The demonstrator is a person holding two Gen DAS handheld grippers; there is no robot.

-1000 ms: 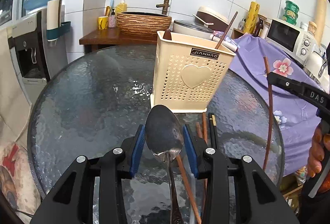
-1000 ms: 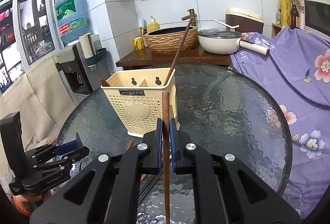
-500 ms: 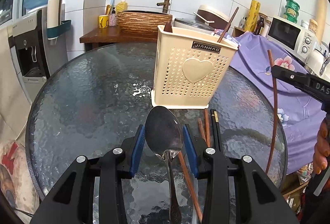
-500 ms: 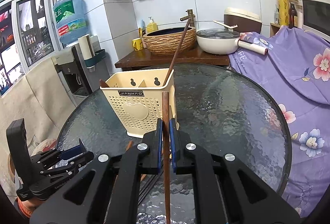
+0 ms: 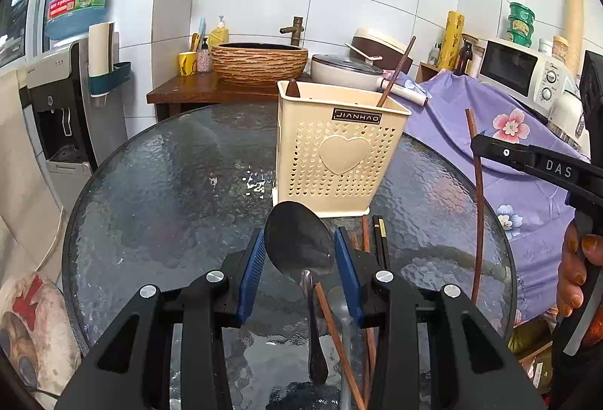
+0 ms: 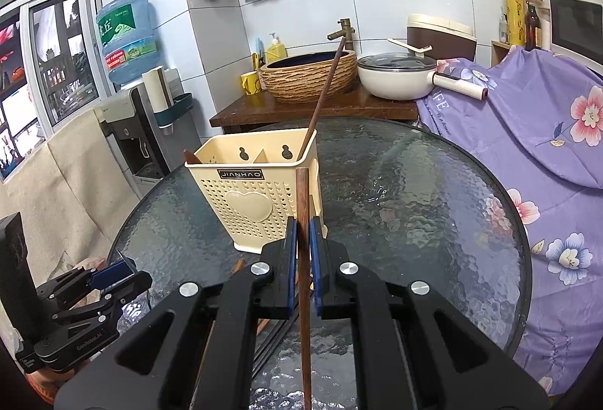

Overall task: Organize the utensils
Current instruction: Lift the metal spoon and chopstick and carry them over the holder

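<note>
Holder [image 5: 341, 153] label: "JIANHAO"

Dark metal spoon [image 5: 299, 244] held bowl-up above the glass; brown wooden chopstick [image 6: 302, 221] gripped upright; cream perforated plastic utensil holder [image 5: 337, 153] stands upright, one chopstick [image 5: 395, 72] leaning inside; more chopsticks [image 5: 377, 240] lie flat before it.

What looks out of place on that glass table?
Several loose chopsticks lie scattered on the glass table in front of the cream utensil holder instead of inside it, where only one chopstick leans askew. Nothing looks spilled or broken.
</note>
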